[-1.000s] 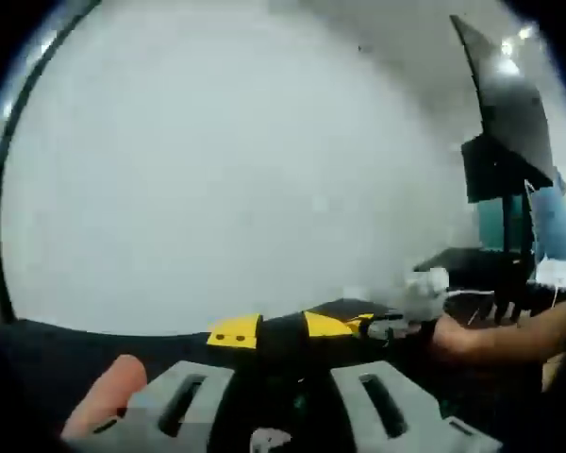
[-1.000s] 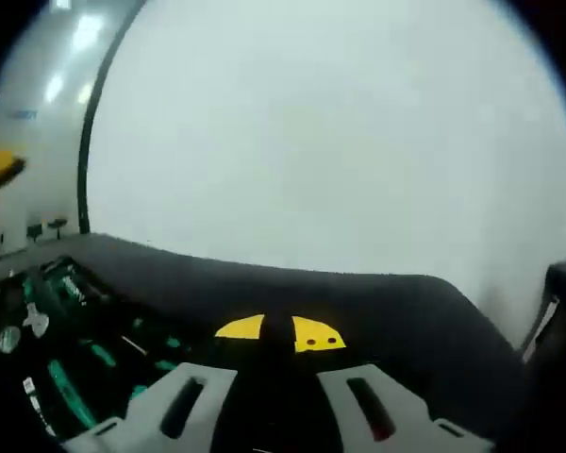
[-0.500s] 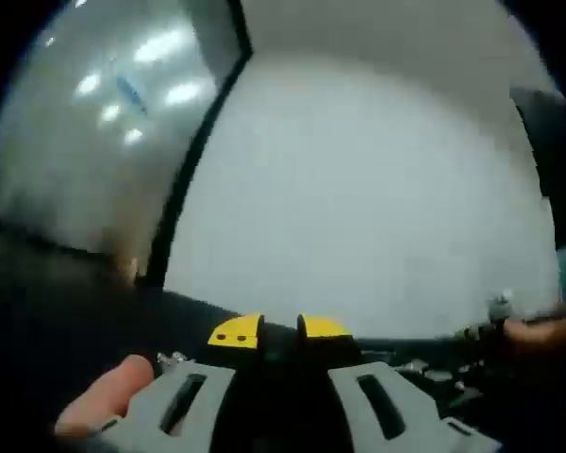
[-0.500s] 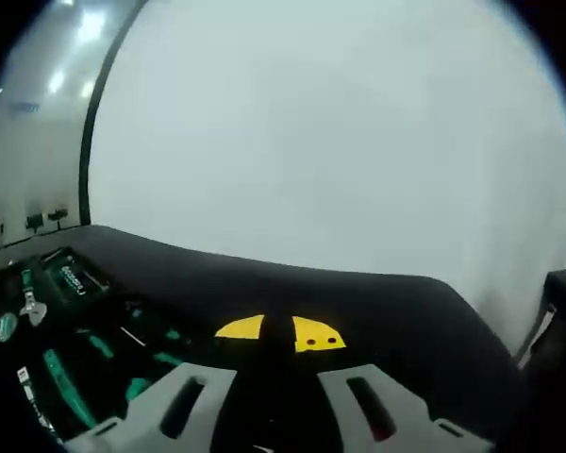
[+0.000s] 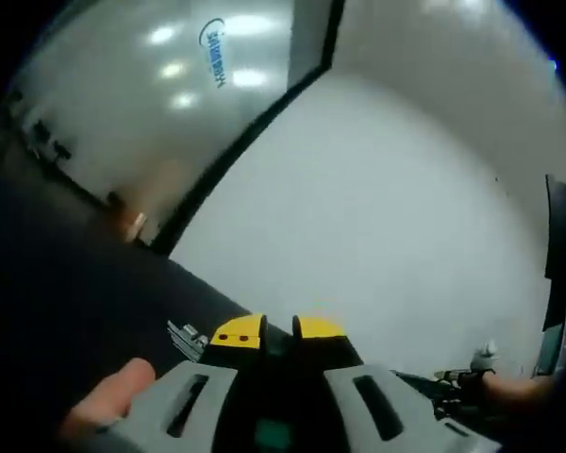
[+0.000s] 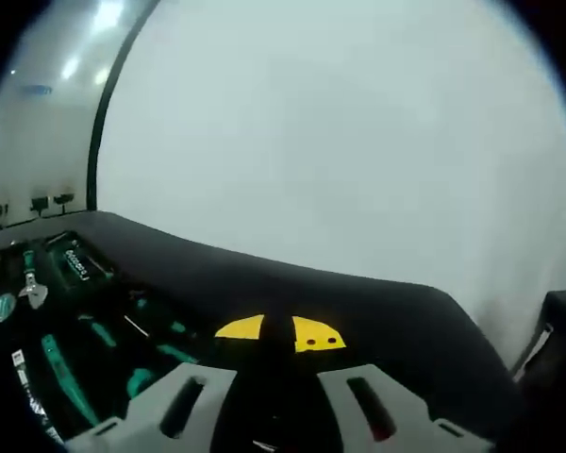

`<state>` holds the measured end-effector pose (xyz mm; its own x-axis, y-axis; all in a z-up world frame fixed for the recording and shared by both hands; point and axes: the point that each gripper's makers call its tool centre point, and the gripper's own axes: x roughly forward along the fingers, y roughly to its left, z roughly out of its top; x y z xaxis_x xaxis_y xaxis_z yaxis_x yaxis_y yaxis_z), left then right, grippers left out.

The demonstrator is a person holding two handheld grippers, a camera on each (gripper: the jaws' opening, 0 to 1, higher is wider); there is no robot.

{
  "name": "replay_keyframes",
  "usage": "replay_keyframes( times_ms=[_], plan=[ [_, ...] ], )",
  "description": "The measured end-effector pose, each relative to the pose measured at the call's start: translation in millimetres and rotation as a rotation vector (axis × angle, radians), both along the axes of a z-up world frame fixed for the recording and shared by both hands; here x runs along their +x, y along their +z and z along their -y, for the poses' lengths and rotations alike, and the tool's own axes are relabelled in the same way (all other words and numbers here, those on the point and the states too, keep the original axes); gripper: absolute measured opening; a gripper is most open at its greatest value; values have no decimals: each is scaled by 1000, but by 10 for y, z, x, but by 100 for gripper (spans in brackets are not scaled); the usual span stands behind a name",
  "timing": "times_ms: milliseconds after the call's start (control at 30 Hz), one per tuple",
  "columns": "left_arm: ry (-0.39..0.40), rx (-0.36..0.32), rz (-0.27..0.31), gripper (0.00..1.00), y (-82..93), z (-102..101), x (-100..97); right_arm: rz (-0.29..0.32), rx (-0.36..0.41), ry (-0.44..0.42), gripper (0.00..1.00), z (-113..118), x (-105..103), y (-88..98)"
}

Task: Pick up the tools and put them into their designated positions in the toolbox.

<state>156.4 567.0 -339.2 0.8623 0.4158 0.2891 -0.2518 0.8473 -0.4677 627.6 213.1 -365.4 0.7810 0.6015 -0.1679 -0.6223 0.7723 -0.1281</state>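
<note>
In the left gripper view, the left gripper (image 5: 279, 332) had its yellow-tipped jaws together, or nearly so, with nothing between them, above a dark table (image 5: 66, 283). A small metal tool (image 5: 186, 338) lay on the table just beside the left jaw tip. In the right gripper view, the right gripper (image 6: 279, 333) likewise had its jaws together and held nothing. The open toolbox (image 6: 38, 326) sat near the table's left edge, with green-handled tools (image 6: 64, 374) in its slots
</note>
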Motion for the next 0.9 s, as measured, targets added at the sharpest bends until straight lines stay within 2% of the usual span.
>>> replay_keyframes(
  times_ms=[133, 200, 233, 300, 400, 500, 633, 800, 900],
  plan=[
    [-11, 5, -38, 13, -46, 13, 57, -3, -3, 4, 7, -7, -2, -11],
    [-13, -19, -56, 13, -90, -12, 67, -6, -12, 4, 7, -7, 33, -23],
    [-13, -37, -46, 13, -89, -45, 63, -6, -19, 4, 7, -7, 40, -30],
    [-20, -95, 10, 13, -50, -100, 38, -5, -24, 5, 7, -1, 53, -29],
    [-18, -74, -4, 13, -74, -134, 39, -8, -12, 4, 7, 22, 38, -13],
    [-21, -44, -34, 13, -91, -105, 89, -7, -18, 9, 7, 13, 52, -17],
    [-29, -31, -47, 13, -105, -86, 104, 4, -34, 18, 7, 3, 29, -18],
    [-29, -59, -27, 13, -101, -140, 87, 0, -33, 13, 7, 30, 8, -17],
    [-22, -62, -25, 13, -96, -142, 87, 2, -38, 21, 7, 55, -84, -27]
  ],
)
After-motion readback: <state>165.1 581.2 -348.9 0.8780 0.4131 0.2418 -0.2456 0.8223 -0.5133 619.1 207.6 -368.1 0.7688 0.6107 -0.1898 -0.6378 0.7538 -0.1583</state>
